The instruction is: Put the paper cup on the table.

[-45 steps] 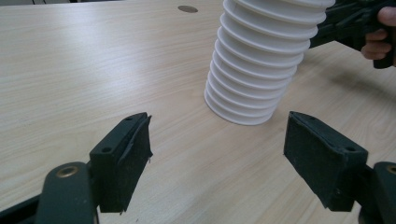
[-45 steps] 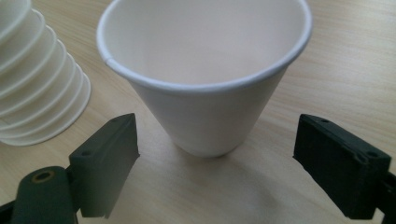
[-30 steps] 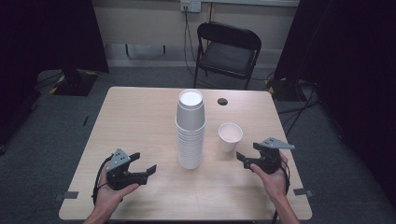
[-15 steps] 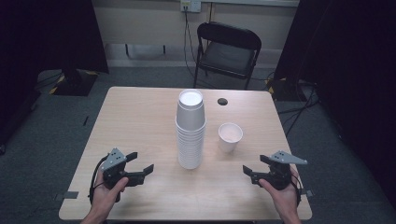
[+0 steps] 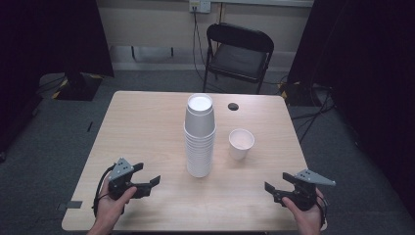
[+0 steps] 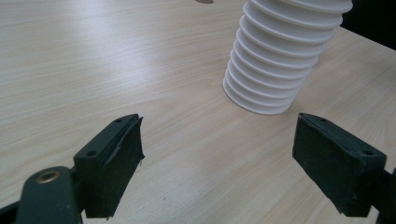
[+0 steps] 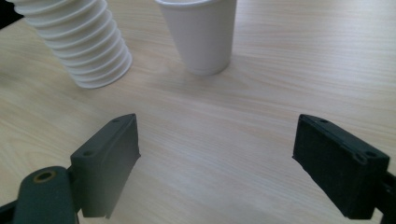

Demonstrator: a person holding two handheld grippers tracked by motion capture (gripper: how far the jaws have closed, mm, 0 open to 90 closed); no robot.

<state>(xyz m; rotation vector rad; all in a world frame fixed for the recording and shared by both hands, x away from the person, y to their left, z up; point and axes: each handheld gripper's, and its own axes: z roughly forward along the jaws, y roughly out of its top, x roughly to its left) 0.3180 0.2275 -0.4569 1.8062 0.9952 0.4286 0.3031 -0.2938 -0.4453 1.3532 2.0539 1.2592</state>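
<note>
White foam cup stack (image 5: 199, 139) inverted mid-counter (image 5: 147, 122); one single cup (image 5: 241, 143) upright beside it. Left claw (image 5: 147, 182) and right claw (image 5: 275, 192) spread, empty, well apart from both. Unstacking judged barely begun.

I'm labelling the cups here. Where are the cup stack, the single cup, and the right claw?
Cup stack (image 5: 199, 142), high view, side of the stack, mid-height.
Single cup (image 5: 241, 146), high view, its outer wall.
Right claw (image 5: 274, 190), high view, midway between its fingertips.
</note>
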